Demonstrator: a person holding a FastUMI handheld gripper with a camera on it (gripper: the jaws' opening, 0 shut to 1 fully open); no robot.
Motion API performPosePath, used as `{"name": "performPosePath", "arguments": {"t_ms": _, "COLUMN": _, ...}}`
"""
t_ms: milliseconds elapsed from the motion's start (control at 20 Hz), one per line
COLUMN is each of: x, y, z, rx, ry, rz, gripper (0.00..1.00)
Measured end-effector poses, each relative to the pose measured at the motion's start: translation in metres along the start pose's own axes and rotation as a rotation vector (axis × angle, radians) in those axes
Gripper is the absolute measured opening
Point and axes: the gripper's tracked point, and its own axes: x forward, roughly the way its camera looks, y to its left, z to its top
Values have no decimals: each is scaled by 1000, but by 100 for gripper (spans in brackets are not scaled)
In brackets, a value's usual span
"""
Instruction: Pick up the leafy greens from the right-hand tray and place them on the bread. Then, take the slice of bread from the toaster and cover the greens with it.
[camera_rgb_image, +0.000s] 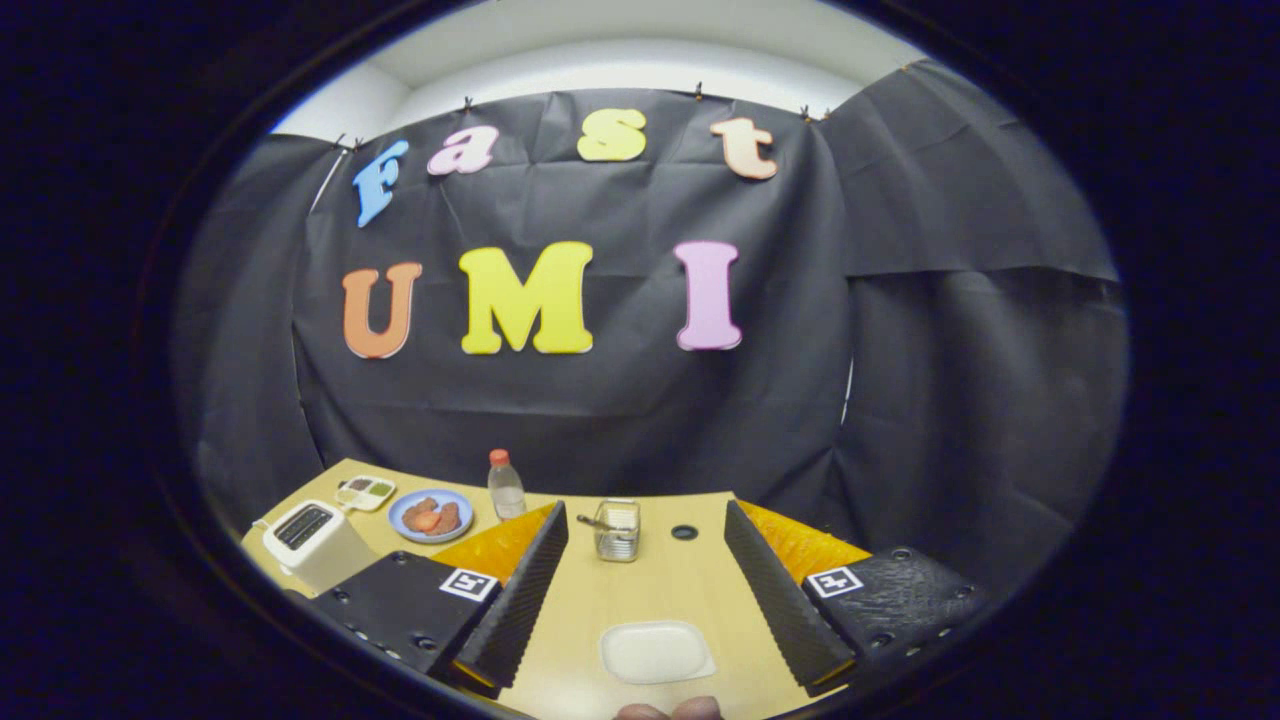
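Observation:
My gripper (646, 515) is open, its two fingers spread wide over a light wooden table (690, 585) with nothing held. Between the fingers, close in, lies a white empty-looking tray (656, 652). To the left, beyond the left finger, stands a white toaster (312, 540) with dark slots; what is in them I cannot tell. Behind it sits a small white divided tray (365, 491) with green and dark bits. Beside that is a blue plate (431, 515) carrying reddish-brown food.
A clear glass holder (617, 530) with utensils stands just ahead of the fingertips. A plastic bottle (505, 485) with an orange cap is at the table's far edge. A small round hole (684, 532) is in the tabletop. A person's fingertips (668, 710) show below the white tray.

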Motion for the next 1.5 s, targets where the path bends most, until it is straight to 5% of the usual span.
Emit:
{"name": "performPosePath", "arguments": {"t_ms": 550, "x": -75, "y": -41, "z": 49, "rx": 63, "ry": -133, "rz": 37, "gripper": 96}}
{"name": "performPosePath", "arguments": {"t_ms": 1500, "x": -78, "y": 31, "z": 64, "rx": 67, "ry": -137, "rz": 89, "gripper": 96}}
